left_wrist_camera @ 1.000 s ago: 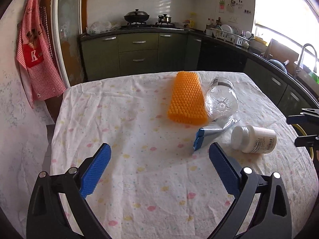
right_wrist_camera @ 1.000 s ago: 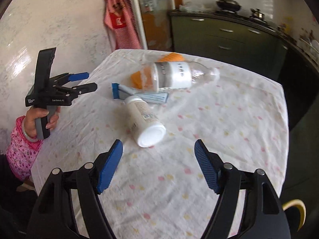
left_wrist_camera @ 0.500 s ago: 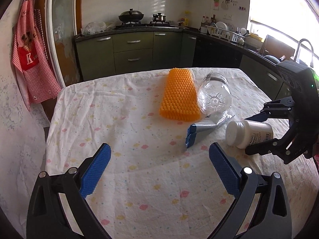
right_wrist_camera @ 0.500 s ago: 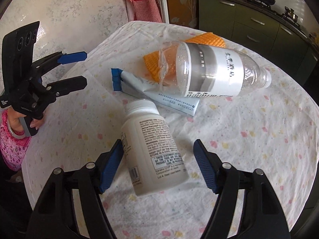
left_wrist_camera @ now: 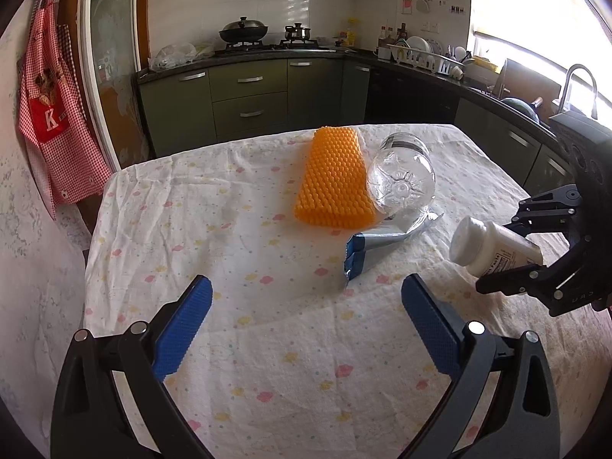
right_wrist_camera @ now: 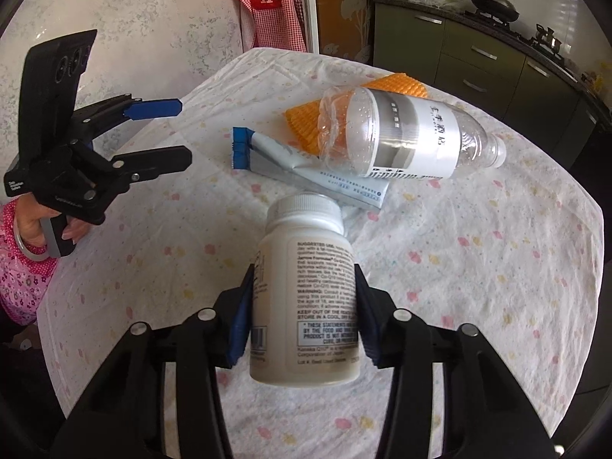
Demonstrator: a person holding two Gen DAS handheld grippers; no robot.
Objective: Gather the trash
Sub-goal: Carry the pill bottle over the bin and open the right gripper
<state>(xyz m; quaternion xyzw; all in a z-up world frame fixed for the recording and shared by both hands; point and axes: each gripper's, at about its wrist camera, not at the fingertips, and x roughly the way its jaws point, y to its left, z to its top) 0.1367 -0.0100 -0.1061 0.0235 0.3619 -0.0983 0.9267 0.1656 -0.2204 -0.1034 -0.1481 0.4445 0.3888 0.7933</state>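
A white pill bottle (right_wrist_camera: 306, 298) sits between the blue pads of my right gripper (right_wrist_camera: 304, 279). The jaws are closing and the pads press on its sides. In the left wrist view the same bottle (left_wrist_camera: 493, 244) tilts cap-up in the right gripper (left_wrist_camera: 497, 256). Beyond it lie a flattened tube (right_wrist_camera: 306, 176) with a blue end, a clear plastic bottle (right_wrist_camera: 401, 137) on its side and an orange bumpy pad (left_wrist_camera: 332, 179). My left gripper (left_wrist_camera: 306, 290) hovers open over the cloth with nothing between its fingers.
The table (left_wrist_camera: 229, 229) wears a white cloth with small coloured spots. A hand in a pink sleeve (right_wrist_camera: 23, 267) holds the left gripper at the table's left edge. Green kitchen cabinets (left_wrist_camera: 248, 103) and a red checked apron (left_wrist_camera: 53, 114) stand behind.
My right gripper has come in over the pill bottle and closed on its sides, and the bottle's cap end has tipped up. The left gripper has hardly moved.
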